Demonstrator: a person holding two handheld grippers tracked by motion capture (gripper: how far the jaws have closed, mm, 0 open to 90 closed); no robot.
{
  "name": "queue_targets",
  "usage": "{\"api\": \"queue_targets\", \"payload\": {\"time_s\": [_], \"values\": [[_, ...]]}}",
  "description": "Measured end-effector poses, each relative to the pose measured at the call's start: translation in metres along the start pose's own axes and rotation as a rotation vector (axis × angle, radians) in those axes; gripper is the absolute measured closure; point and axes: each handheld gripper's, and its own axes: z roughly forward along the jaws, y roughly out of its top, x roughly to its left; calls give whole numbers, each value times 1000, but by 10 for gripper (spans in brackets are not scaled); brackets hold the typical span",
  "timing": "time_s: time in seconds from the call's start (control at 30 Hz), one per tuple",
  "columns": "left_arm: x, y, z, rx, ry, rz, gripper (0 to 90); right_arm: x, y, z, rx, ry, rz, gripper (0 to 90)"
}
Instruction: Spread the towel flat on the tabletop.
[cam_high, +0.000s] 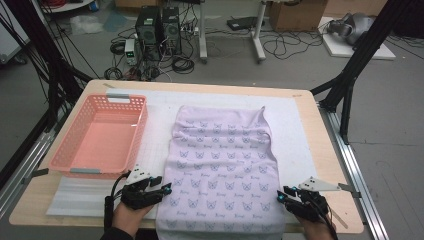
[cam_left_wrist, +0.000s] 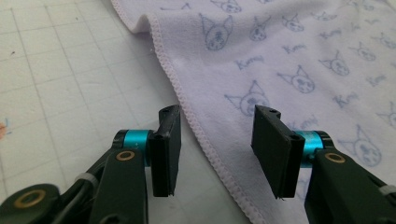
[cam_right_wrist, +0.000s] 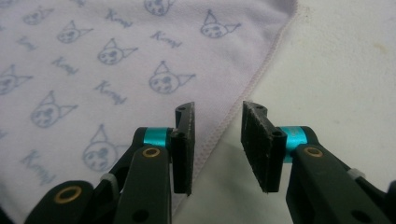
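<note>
Two grippers are sitting at the near edge of the table (cam_high: 320, 150), one at each near corner of a single lilac towel (cam_high: 222, 170). The left gripper (cam_left_wrist: 217, 140) is holding its jaws spread over the towel's left hem, pinching nothing. The right gripper (cam_right_wrist: 217, 135) is keeping a narrower gap over the right hem, also empty. The towel is showing repeated cat-face prints with small script, too faint to read. Far left, one pink basket (cam_high: 100, 135) is resting on the white mat (cam_high: 290, 130)
</note>
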Motion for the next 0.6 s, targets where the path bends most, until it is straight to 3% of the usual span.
{"api": "queue_targets", "payload": {"time_s": [0.07, 0.1, 0.13, 0.17, 0.2, 0.3, 0.43, 0.6], "values": [[-3, -2, 0, -1, 23, 26, 595, 1, 0, 3, 22, -5, -11, 696], [-4, -2, -1, 2, 28, 42, 659, 1, 0, 4, 14, -8, -25, 779], [-4, -3, -1, 7, 27, 53, 737, 1, 0, 4, 19, 22, -15, 876], [-4, -3, -2, 14, 7, 57, 816, 3, 0, 3, 19, 29, -17, 878], [-6, -3, -3, 17, 13, 74, 871, 4, 0, 3, 21, 23, -29, 884], [-6, -2, -6, 37, 3, 66, 883, 2, -1, 0, 27, 44, -20, 890], [-1, -5, -19, 39, -39, 15, 884, -1, -7, -11, 13, 67, -17, 891], [-4, -8, -33, 55, -76, 12, 884, -1, -14, -27, 0, 93, -19, 891]]}}
